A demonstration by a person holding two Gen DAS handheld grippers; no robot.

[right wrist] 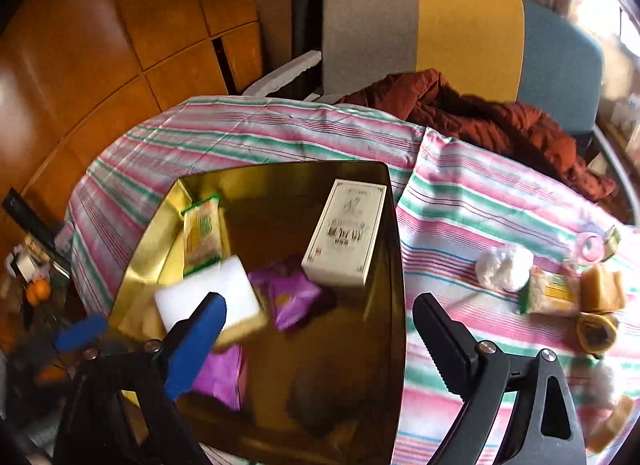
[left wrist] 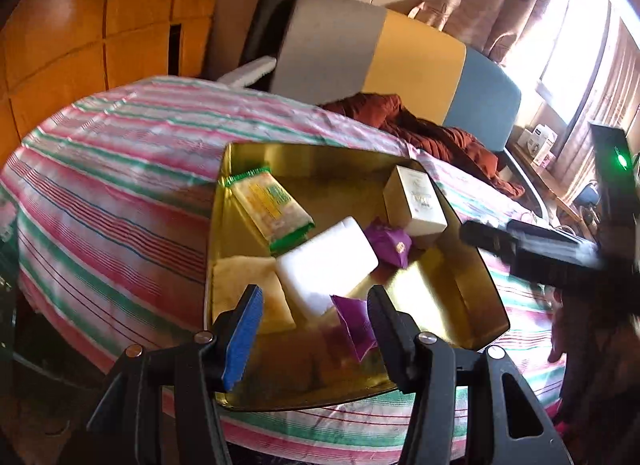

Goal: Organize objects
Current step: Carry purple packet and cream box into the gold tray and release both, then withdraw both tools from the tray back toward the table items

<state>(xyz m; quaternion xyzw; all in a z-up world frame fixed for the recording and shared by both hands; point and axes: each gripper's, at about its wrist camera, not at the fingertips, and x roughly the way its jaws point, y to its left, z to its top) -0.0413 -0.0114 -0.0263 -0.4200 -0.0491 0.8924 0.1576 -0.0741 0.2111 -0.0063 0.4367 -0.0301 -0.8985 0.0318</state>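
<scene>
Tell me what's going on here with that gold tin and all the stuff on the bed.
A person holding two sets of tongs is sorting small items into a gold tin on a striped cloth. The left tongs and right tongs both hover open over the tin, gripping nothing. Inside are a white sponge, a cream box, a green-edged snack pack and purple packets. More snacks and a white wad lie on the cloth to the right, outside the tin.
</scene>
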